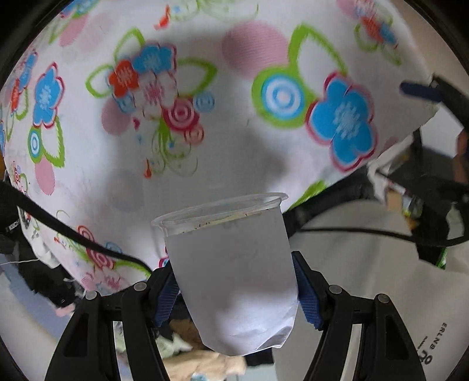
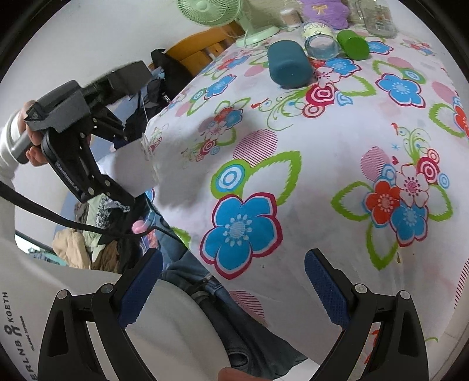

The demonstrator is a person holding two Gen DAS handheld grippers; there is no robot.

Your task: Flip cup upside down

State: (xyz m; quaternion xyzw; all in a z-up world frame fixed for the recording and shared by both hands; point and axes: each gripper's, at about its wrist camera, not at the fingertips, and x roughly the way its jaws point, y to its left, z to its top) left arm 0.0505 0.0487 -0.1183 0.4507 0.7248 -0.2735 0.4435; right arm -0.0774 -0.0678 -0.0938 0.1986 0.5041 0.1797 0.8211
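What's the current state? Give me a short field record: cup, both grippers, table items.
cup: white plastic cup, held off the table, rim pointing away from the camera
left gripper: shut on the cup's lower body
right gripper: open, holding nothing, near the table edge
table: floral tablecloth
far items: teal cylinder, glass jar and green cylinder lying on their sides; green fan

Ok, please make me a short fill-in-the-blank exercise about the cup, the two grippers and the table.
1. The left gripper holds the ___.
2. The right gripper has its jaws ___.
3. The cup has its rim pointing away from the ___ wrist camera.
4. The teal cup stands on the tablecloth upside ___.

Missing words: cup; open; left; down
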